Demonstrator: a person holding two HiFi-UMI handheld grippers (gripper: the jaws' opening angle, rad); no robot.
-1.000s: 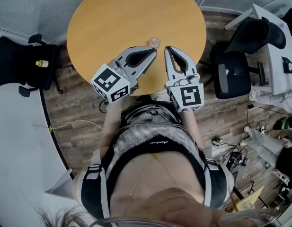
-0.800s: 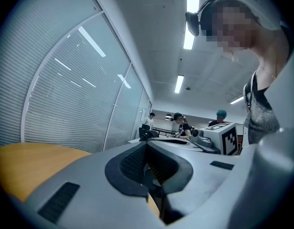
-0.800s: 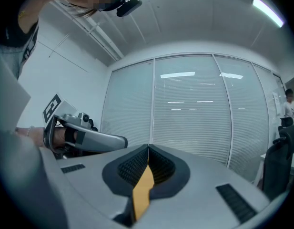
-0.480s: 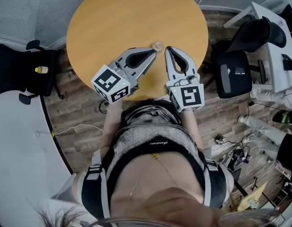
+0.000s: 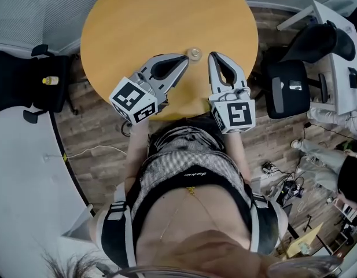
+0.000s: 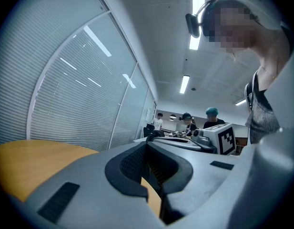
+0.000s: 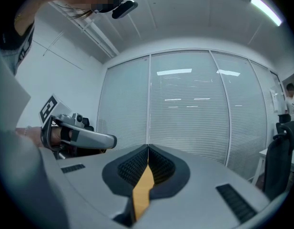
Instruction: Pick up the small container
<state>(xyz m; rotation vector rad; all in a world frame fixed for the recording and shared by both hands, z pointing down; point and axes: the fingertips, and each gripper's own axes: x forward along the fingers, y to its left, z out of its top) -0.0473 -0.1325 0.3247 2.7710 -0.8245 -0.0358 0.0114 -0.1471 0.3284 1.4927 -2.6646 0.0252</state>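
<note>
A small clear container stands on the round wooden table, near its front edge. My left gripper points at it from the left, its tip just short of the container, jaws shut with nothing between them. My right gripper lies just right of the container, also shut and empty. In the left gripper view the jaws meet at the tip, and the right gripper's marker cube shows beyond. In the right gripper view the jaws are closed, with the left gripper to the left. Neither gripper view shows the container.
A black office chair stands right of the table and another black chair to the left with a small yellow bottle on it. A white desk is at far right. Glass walls with blinds surround the room.
Both grippers have moved forward over the table toward the container, the right one shifting slightly rightward. The container now sits between their tips.
</note>
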